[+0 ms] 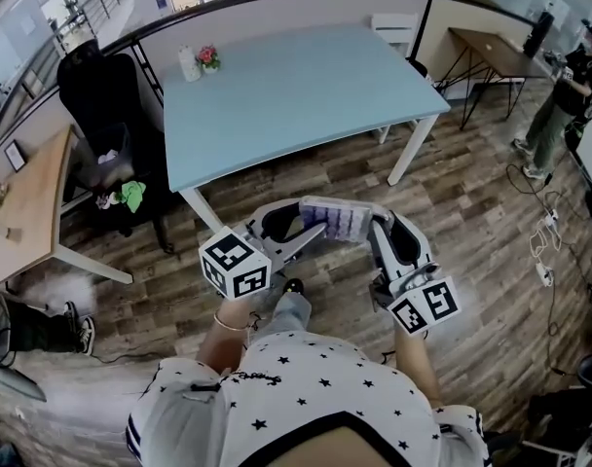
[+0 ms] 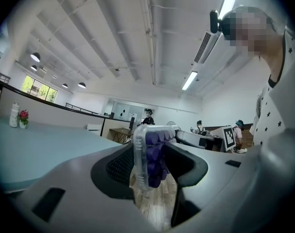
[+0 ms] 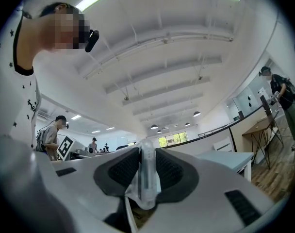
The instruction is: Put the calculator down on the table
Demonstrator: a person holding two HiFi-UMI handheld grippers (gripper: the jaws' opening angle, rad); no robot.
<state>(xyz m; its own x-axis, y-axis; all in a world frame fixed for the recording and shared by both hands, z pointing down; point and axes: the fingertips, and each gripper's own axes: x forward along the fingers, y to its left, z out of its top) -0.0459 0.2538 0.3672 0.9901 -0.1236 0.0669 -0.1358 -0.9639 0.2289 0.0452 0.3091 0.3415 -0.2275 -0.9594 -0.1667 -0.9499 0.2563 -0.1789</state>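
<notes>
Clamped wide, my left gripper [image 1: 309, 232] is gripping one end of the calculator [image 1: 337, 220] while my right gripper [image 1: 378, 224] is pinching the thin opposite edge, so it is hanging level over the floor [image 1: 481, 212], near the table [image 1: 296, 86] where I am aiming to set it

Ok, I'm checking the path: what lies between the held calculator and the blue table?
Only bare wooden floor, seen in the head view; the calculator hangs in the air just short of the table, by its near edge.
</notes>
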